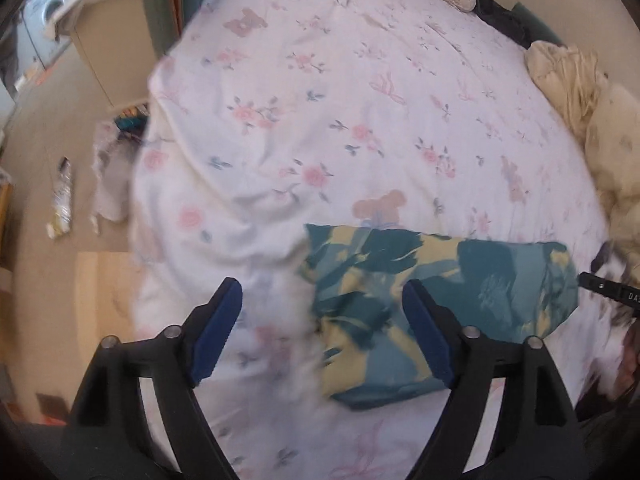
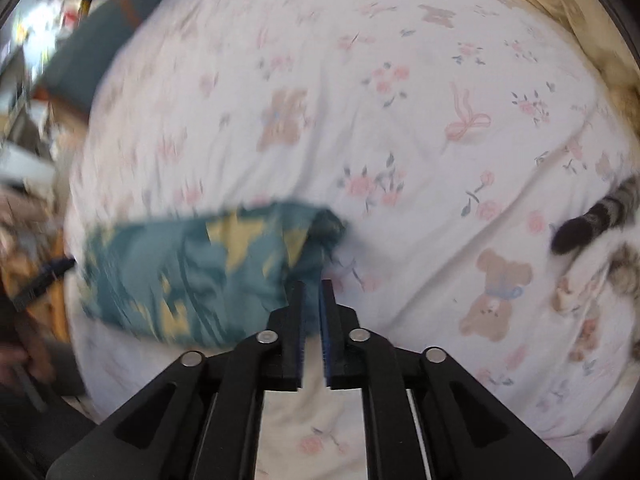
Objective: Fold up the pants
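The teal and yellow patterned pants (image 1: pixel 440 292) lie folded into a compact bundle on the floral bedsheet (image 1: pixel 320 100). My left gripper (image 1: pixel 320 332) is open, its blue-padded fingers (image 1: pixel 218 332) spread above the bundle's left end. In the right wrist view the pants (image 2: pixel 200 272) lie left of centre on the bedsheet (image 2: pixel 400 120). My right gripper (image 2: pixel 313 292) is nearly closed with a thin gap between the jaws, at the bundle's right corner. No cloth shows between its jaws. The right gripper's tip also shows at the right edge of the left wrist view (image 1: pixel 608 290).
A cat (image 2: pixel 600 240) with a striped tail lies on the bed at the right. Crumpled cream bedding (image 1: pixel 592 120) sits at the far right. The bed's left edge drops to the floor (image 1: pixel 48 128), with litter, a cabinet and a washing machine beyond.
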{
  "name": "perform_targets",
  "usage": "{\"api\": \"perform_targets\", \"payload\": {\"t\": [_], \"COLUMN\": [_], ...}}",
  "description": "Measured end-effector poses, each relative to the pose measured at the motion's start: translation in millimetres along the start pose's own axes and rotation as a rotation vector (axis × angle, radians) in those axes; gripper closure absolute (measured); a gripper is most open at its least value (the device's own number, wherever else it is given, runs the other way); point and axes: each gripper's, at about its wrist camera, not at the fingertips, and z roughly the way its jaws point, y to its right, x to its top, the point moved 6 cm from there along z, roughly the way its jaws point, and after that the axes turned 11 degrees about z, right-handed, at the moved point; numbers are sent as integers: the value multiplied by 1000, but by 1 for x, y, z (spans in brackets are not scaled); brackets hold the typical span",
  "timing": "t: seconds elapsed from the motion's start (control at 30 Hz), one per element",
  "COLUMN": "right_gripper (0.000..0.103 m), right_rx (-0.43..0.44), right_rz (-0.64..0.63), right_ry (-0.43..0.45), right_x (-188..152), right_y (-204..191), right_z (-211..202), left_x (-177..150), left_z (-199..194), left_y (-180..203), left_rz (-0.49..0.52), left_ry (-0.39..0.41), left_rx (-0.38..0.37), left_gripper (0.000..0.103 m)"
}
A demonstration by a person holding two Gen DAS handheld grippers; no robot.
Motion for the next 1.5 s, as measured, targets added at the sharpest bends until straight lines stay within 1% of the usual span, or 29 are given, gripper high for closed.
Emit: {"api": "perform_targets", "payload": {"t": [0.03,0.07,0.1,0.17,0.2,0.27,0.3,0.33,0.37,0.4,0.43,0.47,0.5,0.53,0.57,0.63,0.67,0.73,0.77,0.83,0.9,0.97,1.1,1.2,1.27,1.3,1.37,1.47,1.5], "right_gripper": [59,25,15,12,12,12,13,12,12,13,13,20,25,37,52,69,73,79,81,82,83,83,83,83,83,83,83,83,83], "right_rx": [36,80,119,150,154,133,100,84,81,72,55,57,70,90,113,143,130,128,145,206,246,258,292,295,282,269,252,217,192], "right_rz": [23,49,64,61,62,62,58,55,50,38,11,-21,-35,-41,-39,-69,-97,-117,-105,-82,-89,-127,-189,-232,-272,-287,-312,-330,-331], "right_ry": [-9,-21,-19,-27,-40,-85,-121,-144,-149,-128,-120,-124,-130,-139,-152,-164,-150,-127,-110,-75,-34,13,112,166,205,216,241,254,258], "right_x": [2,3,4,7,5,1,-4,-8,-10,-11,-13,-16,-18,-20,-22,-26,-27,-26,-22,-10,5,24,87,154,198,220,272,328,348], "right_y": [-1,-2,-7,-19,-24,-27,-25,-23,-23,-25,-31,-38,-44,-50,-56,-69,-74,-78,-77,-80,-90,-107,-139,-166,-183,-192,-209,-224,-228], "right_z": [4,7,12,27,37,59,73,84,89,90,90,91,94,94,96,97,96,91,83,68,52,38,13,9,17,25,45,75,89], "left_x": [-1,-1,-4,-10,-11,-9,-9,-11,-11,-13,-13,-12,-14,-15,-16,-14,-13,-8,-4,11,30,54,128,196,249,268,317,371,381], "left_z": [5,12,23,38,41,42,44,45,44,44,44,47,48,48,50,47,46,37,31,11,-7,-22,-36,-33,-19,-12,9,53,65], "left_y": [0,4,8,21,28,30,31,31,34,37,42,47,54,59,64,71,70,64,62,60,60,61,56,46,39,35,25,10,8], "left_rz": [-5,-6,-2,25,43,46,42,32,34,45,62,80,107,124,146,195,197,153,142,121,121,119,146,186,200,206,228,234,239], "left_ry": [-18,-39,-68,-120,-136,-118,-125,-129,-135,-140,-144,-149,-153,-159,-166,-153,-154,-140,-126,-55,11,68,160,238,266,278,305,311,307], "left_rx": [-22,-31,-39,-70,-65,-63,-72,-87,-110,-115,-123,-132,-144,-157,-168,-162,-157,-167,-173,-190,-190,-184,-160,-128,-107,-91,-46,-2,9], "left_gripper": [23,23,23,23,23,24,25,31,39,43,51,60,66,77,86,91,92,93,93,93,93,93,93,93,93,93,93,93,93]}}
